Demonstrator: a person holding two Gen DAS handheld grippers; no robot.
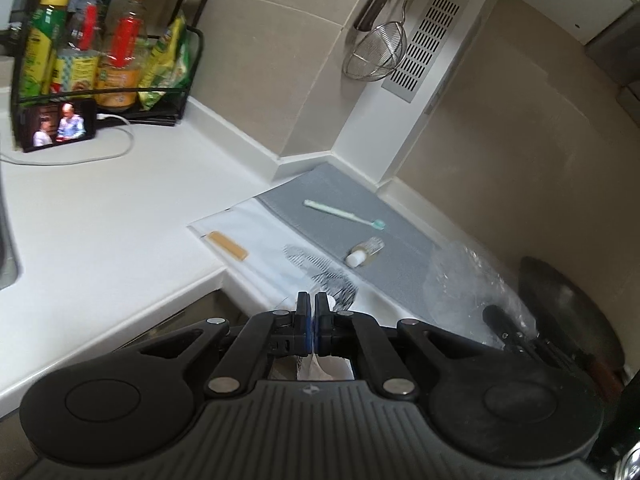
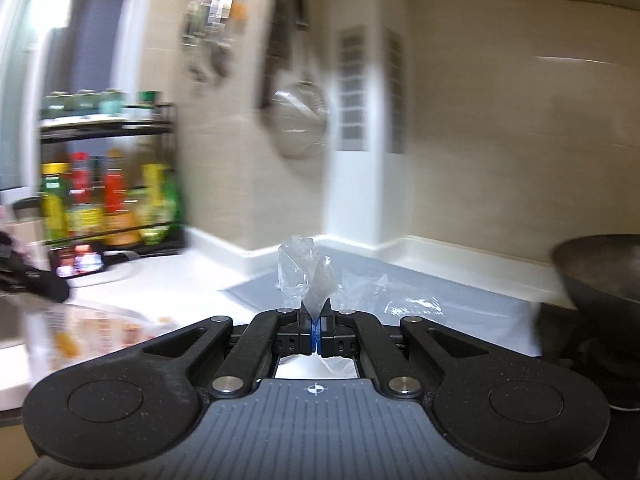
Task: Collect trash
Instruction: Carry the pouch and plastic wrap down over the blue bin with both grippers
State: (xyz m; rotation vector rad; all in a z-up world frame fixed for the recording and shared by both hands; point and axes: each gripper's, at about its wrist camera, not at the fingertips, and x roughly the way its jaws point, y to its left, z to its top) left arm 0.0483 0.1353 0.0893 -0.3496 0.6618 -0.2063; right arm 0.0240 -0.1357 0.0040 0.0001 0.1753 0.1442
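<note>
A: What is taken up by the largest surfaces?

B: A white L-shaped countertop (image 1: 100, 208) is seen running along beige tiled walls. On it, in the corner, a flat grey mat (image 1: 360, 216) is laid, with a white sheet (image 1: 256, 240) beside it. A dark round wok (image 1: 568, 312) is seen at the right edge, and a black wire rack of bottles (image 1: 100, 48) stands at the far left of the counter.

A: And the mid-sized things?

B: A metal mesh strainer (image 1: 376, 52) is hung on the wall. A small screen (image 1: 60, 124) is propped in front of the rack, with a white cable trailing from it.

A: Where is the trash found?

B: A crumpled clear plastic wrapper (image 2: 304, 272) is pinched in the right gripper (image 2: 316, 308), whose jaws are closed on it; it sticks up above the fingertips, over the grey mat. More clear film (image 1: 468, 276) is seen lying by the wok handle.

A: And the left gripper?

B: The left gripper (image 1: 312, 300) is closed above the counter edge. A scrap of whitish material (image 1: 320, 368) is seen behind the jaws; whether it is clamped cannot be told.

A: The smallest items?

B: A pale green toothbrush (image 1: 344, 214) and a small clear bottle with a white cap (image 1: 364, 251) are laid on the mat, apart from each other. A tan stick (image 1: 228, 245) is laid on the white sheet.
</note>
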